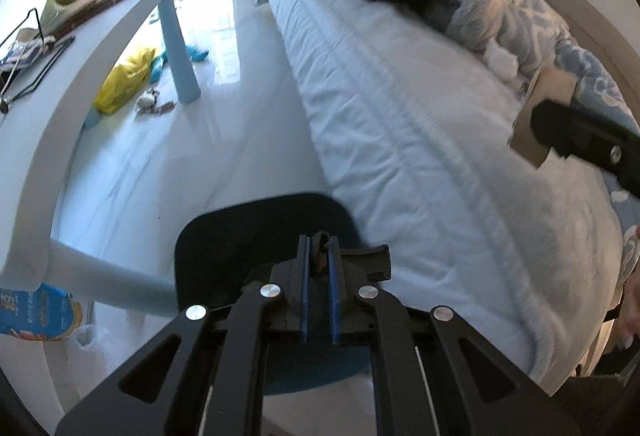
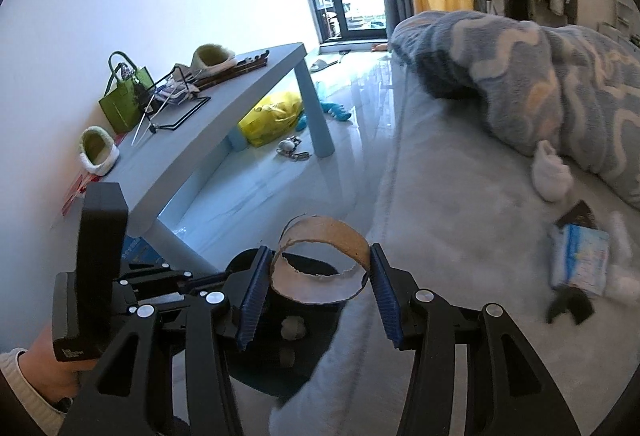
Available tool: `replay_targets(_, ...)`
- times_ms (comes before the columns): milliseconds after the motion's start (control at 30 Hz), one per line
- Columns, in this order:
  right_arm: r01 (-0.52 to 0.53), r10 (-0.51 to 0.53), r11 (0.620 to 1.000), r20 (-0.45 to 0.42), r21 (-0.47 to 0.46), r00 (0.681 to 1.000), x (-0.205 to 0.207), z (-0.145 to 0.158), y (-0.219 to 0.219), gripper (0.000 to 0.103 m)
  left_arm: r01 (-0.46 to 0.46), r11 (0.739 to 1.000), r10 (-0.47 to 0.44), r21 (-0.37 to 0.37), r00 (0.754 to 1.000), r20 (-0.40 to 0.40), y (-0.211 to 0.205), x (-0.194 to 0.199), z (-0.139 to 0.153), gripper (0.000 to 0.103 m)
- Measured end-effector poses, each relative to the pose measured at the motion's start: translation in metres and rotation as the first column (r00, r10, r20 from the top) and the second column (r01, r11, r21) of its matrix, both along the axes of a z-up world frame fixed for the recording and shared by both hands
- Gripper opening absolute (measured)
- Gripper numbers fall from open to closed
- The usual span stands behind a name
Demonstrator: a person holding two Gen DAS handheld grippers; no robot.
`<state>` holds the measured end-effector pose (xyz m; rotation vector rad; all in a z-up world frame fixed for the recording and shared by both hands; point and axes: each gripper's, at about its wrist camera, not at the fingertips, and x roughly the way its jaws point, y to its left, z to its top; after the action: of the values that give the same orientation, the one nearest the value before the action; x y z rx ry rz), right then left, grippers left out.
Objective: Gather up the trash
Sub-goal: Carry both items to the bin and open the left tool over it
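While the right gripper (image 2: 318, 276) has its jaws closed partway on a torn cardboard roll (image 2: 320, 260), held over the bed (image 2: 460, 236) edge & above a dark bin (image 2: 280, 336), the left gripper (image 1: 319, 268) has its jaws nearly together on the bin's rim (image 1: 264, 208), w/ a small brownish scrap between them. Judging by this, the task is mid-way: some bits look already in the bin, roll about to go in. Left on the bed: white crumpled tissue (image 2: 552, 172), blue-white packet (image 2: 580, 256), dark wrapper pieces (image 2: 570, 306). On the glossy floor (image 2: 280, 188), under the pale blue table (image 2: 248, 92), sits a yellow bag (image 2: 272, 116) w/ small items near it. Bedroom, balcony door, blue patterned blanket (image 2: 540, 76).
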<state>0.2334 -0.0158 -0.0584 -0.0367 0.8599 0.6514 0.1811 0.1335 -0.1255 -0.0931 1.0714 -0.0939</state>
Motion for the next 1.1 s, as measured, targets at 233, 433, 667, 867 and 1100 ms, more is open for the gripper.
replay_targets(233,-0.037,0.037,0.999,-0.02,-0.018,0.999,0.001,-0.009,0.032,0.05,0.004,1.0,-0.007,-0.03,0.997,-0.077,0.025,-0.005,-0.016,0.01)
replay_targets(433,-0.055,0.053,0.997,-0.042,-0.047,0.998,0.003,-0.021,0.054,0.05,0.004,0.999,-0.007,-0.032,0.995,-0.101,0.039,-0.012,-0.02,0.01)
replay_targets(667,-0.074,0.069,0.994,-0.06,-0.082,0.996,0.005,-0.035,0.075,0.05,-0.022,1.0,0.023,0.021,0.996,-0.084,0.056,-0.019,-0.015,0.033)
replay_targets(867,-0.091,0.082,0.99,-0.084,-0.112,0.993,0.006,-0.047,0.093,0.05,-0.035,0.999,0.035,0.02,0.999,-0.031,0.068,-0.026,-0.001,0.057)
replay_targets(1100,-0.107,0.091,0.985,-0.12,-0.138,0.989,0.008,-0.067,0.111,0.05,-0.068,0.998,0.068,-0.01,0.997,0.027,0.088,-0.036,0.017,0.065)
